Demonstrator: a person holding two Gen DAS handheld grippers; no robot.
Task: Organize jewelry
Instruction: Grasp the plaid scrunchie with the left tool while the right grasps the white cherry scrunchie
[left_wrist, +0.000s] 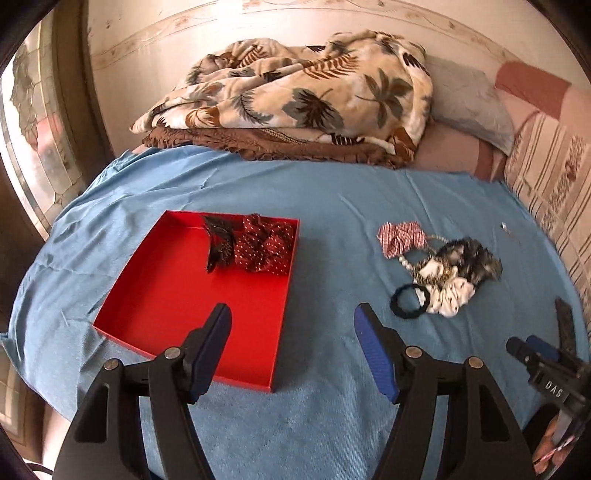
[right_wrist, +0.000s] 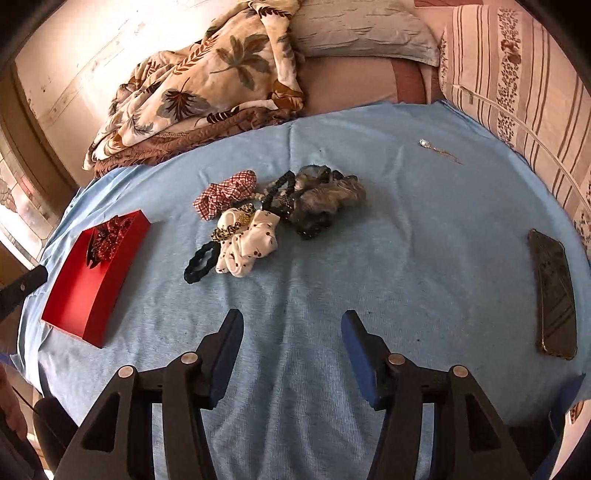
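Observation:
A red box (left_wrist: 155, 295) (right_wrist: 79, 295) lies on the blue cloth and holds a red dotted scrunchie (left_wrist: 267, 245) and a dark hair clip (left_wrist: 219, 240). To its right is a pile of hair ties: a red checked scrunchie (right_wrist: 225, 192), a white dotted scrunchie (right_wrist: 251, 243), a black hair tie (right_wrist: 201, 262), a grey scrunchie (right_wrist: 328, 199). A small silver pendant (right_wrist: 424, 143) lies farther back. My left gripper (left_wrist: 291, 325) is open above the box's near right corner. My right gripper (right_wrist: 291, 332) is open, short of the pile. Both are empty.
A phone (right_wrist: 554, 291) lies at the right edge of the blue cloth (right_wrist: 406, 240). A leaf-patterned blanket (left_wrist: 295, 96) and a pillow (right_wrist: 362, 29) sit at the back. A striped cushion (right_wrist: 517, 66) is at the right.

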